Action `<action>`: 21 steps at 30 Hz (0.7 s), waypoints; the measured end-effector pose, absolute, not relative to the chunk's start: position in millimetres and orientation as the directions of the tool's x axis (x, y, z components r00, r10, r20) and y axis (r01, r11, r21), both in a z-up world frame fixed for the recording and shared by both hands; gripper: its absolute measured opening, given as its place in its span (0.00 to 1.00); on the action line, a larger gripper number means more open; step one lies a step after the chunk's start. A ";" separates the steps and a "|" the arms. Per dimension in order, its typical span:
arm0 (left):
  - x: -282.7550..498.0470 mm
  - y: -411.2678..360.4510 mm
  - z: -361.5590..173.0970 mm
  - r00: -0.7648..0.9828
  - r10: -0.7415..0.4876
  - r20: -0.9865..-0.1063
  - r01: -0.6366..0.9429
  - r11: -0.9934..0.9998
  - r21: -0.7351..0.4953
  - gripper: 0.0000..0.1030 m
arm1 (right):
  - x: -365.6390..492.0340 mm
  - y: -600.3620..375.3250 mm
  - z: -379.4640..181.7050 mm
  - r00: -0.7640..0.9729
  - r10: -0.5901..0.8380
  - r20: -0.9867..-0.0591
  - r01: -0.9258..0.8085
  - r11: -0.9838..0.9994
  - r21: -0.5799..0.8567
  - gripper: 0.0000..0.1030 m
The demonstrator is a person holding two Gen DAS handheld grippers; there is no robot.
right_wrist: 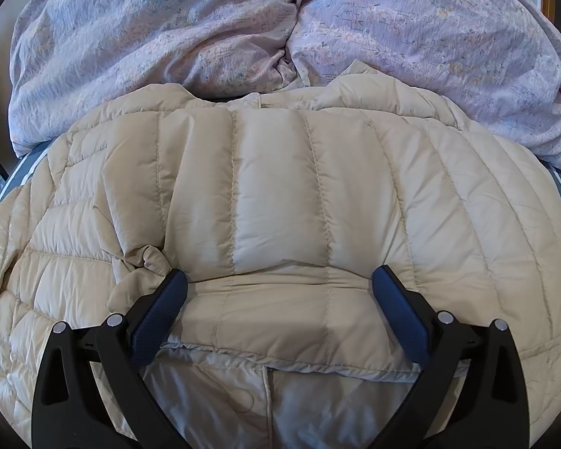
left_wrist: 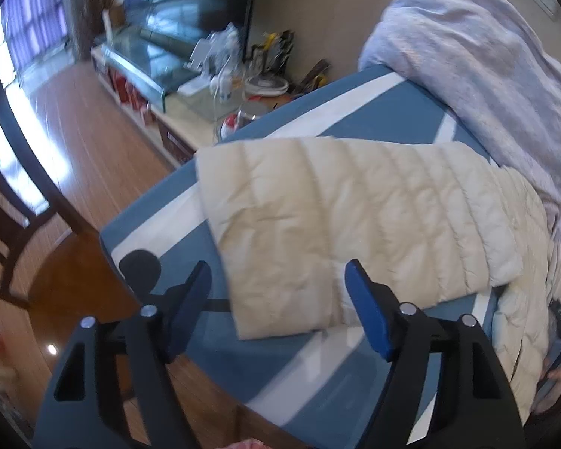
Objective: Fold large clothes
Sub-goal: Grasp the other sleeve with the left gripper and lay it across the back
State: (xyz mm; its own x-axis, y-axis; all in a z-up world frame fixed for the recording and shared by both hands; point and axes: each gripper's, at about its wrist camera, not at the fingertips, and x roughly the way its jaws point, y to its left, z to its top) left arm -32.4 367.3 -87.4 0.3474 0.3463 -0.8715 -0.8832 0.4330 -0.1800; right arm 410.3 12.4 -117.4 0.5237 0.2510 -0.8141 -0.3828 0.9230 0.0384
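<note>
We hold the left gripper [left_wrist: 276, 299] over the bed [left_wrist: 374, 119] with its 2 jaws apart and nothing clamped, the cream down jacket's [left_wrist: 355, 217] free panel reaching toward 9 o'clock. The right gripper [right_wrist: 280, 310] hangs wide and empty above the jacket, whose hem lies at 6 o'clock. To fold well, we should pinch the panel's corner, not mid-quilt, and carry it across evenly.

Your left wrist view is blurred by motion, mostly on the wooden floor [left_wrist: 104, 142] and the cabinet [left_wrist: 161, 86]. Daylight from the window [left_wrist: 18, 37] glares white on the floor. Your right wrist view is sharp, evenly lit, with soft shadows. Both views bend strongly at the dark edges.
</note>
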 end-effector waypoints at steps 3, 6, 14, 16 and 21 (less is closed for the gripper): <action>-39.1 373.5 -95.0 0.354 0.328 -0.876 -0.889 0.410 -0.206 0.66 | 410.3 12.3 -117.5 0.524 0.252 -0.814 -0.383 0.923 0.039 0.98; -39.9 375.1 -93.3 0.367 0.333 -0.869 -0.888 0.404 -0.220 0.64 | 410.2 12.8 -117.5 0.524 0.252 -0.814 -0.382 0.923 0.040 0.98; -33.9 375.5 -93.4 0.423 0.320 -0.848 -0.872 0.397 -0.286 0.47 | 409.9 11.8 -117.4 0.524 0.253 -0.813 -0.382 0.923 0.041 0.99; -31.1 375.3 -94.0 0.417 0.330 -0.847 -0.876 0.393 -0.279 0.30 | 409.8 12.5 -117.5 0.524 0.254 -0.813 -0.382 0.923 0.043 0.99; -21.8 372.2 -86.8 0.398 0.362 -0.843 -0.885 0.394 -0.249 0.05 | 410.0 12.2 -117.4 0.523 0.255 -0.813 -0.382 0.923 0.043 0.99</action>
State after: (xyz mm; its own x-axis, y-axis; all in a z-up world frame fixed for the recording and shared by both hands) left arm -21.8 372.2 -86.8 0.3979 0.3624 -0.8428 -0.8850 0.3937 -0.2485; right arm 410.0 12.2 -117.4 0.5235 0.2548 -0.8130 -0.3820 0.9231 0.0434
